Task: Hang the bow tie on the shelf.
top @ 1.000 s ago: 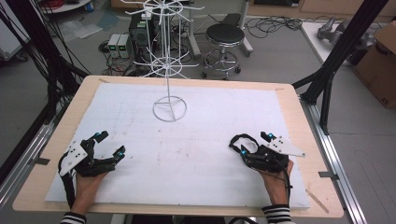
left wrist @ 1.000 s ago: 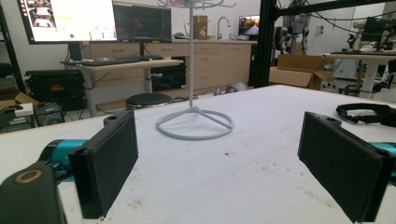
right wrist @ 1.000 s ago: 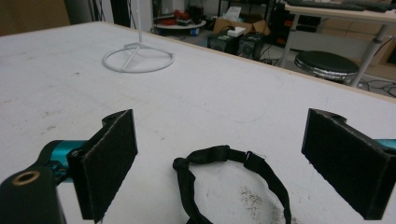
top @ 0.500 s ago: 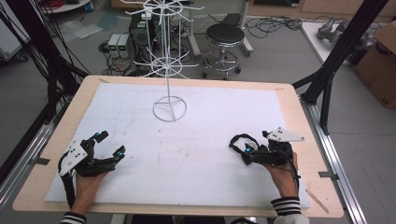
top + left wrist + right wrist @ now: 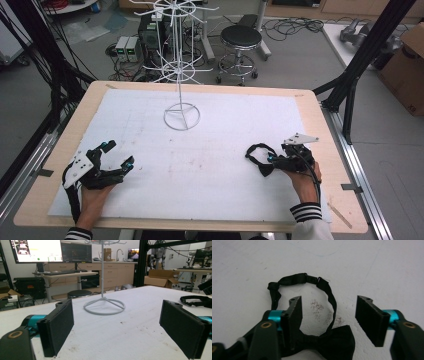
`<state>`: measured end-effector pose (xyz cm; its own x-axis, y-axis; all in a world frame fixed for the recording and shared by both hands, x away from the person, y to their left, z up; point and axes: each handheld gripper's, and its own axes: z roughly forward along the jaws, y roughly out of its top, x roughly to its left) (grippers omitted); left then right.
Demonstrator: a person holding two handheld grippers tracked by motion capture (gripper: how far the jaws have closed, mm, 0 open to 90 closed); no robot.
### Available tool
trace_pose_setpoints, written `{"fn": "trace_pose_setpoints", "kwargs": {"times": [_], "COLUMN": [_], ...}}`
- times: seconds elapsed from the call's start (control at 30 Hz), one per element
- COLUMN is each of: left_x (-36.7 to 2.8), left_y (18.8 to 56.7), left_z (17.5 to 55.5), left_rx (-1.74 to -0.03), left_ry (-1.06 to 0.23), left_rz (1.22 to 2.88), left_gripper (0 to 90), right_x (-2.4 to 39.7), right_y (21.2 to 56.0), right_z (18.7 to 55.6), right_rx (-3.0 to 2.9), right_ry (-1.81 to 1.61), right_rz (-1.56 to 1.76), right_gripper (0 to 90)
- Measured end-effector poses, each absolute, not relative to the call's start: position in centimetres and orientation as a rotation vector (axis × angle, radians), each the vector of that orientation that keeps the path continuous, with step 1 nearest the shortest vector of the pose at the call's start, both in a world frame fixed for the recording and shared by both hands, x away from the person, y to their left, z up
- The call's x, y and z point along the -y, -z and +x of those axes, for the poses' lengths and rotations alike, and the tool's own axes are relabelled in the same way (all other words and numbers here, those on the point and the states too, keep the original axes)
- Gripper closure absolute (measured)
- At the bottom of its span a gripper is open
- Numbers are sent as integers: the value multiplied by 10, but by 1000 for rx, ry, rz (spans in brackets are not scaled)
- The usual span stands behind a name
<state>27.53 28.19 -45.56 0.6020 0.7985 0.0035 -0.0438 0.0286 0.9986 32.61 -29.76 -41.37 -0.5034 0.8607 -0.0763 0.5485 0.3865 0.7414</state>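
Observation:
A black bow tie [image 5: 264, 170] with its strap looped lies flat on the white mat [image 5: 225, 135] at the right. My right gripper [image 5: 269, 161] points left and down over it. In the right gripper view the bow [image 5: 332, 340] sits between the jaws of that gripper [image 5: 329, 300]. The jaws have just been closing. One pad [image 5: 294, 315] is at the bow's wing, while the other [image 5: 370, 317] stands clear of it. My left gripper [image 5: 119, 154] rests wide open on the mat at the left, with nothing between its pads [image 5: 58, 325].
A white wire display stand [image 5: 181, 116] rises from its ring base at the back middle of the mat, with hooked arms up high. The left gripper view has the stand [image 5: 103, 306] straight ahead and the tie's strap [image 5: 195, 300] far right. Black frame posts flank the table.
The right hand has shifted a little and tipped its gripper up over the bow tie, and its jaws have narrowed around the bow. The left gripper has stayed put.

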Motion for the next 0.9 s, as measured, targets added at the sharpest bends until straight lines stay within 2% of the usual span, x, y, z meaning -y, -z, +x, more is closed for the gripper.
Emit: {"fn": "trace_pose_setpoints", "kwargs": {"times": [0.37, 0.67, 0.73, 0.9], "left_x": [-282, -282, -282, -282], "left_y": [456, 456, 456, 456], "left_z": [275, 275, 275, 275], "left_rx": [-696, -695, -695, -696], "left_ry": [-738, -738, -738, -737], "left_rz": [1401, 1402, 1401, 1401], "left_gripper": [130, 130, 130, 130], "right_x": [298, 299, 298, 298], "right_y": [420, 424, 421, 418], "right_z": [336, 342, 344, 350], "right_rx": [-2241, -2294, -2304, -2350], "right_ry": [-835, -787, -763, -708], "right_rz": [1269, 1311, 1320, 1318], "right_gripper": [567, 585, 632, 651]}}
